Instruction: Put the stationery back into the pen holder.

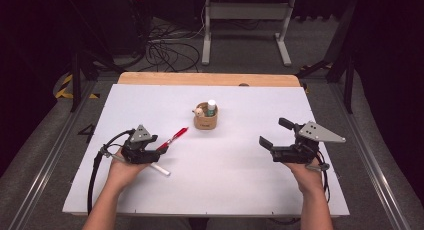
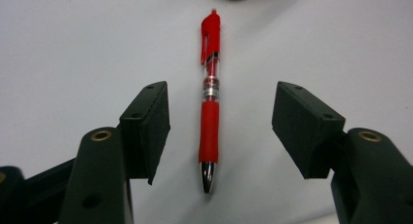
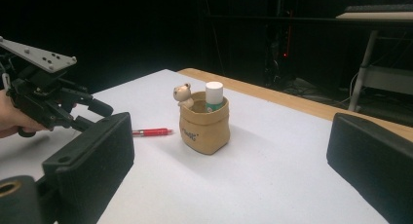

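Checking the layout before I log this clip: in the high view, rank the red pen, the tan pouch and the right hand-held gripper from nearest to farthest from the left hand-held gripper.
Measured from the left hand-held gripper:
1. Red pen: right at its open jaws, lying on the white table.
2. Tan pouch: farther back, mid-table, holding a small bottle.
3. Right hand-held gripper: across the table on the right side.

You are working in a lab-like recording room: beyond your grippers a white board (image 1: 215, 155) covers a wooden table (image 1: 207, 79), loose cables (image 1: 167, 52) tangle on grey carpet farther ahead, beside a bare metal desk frame (image 1: 247, 20), amid dark surroundings.
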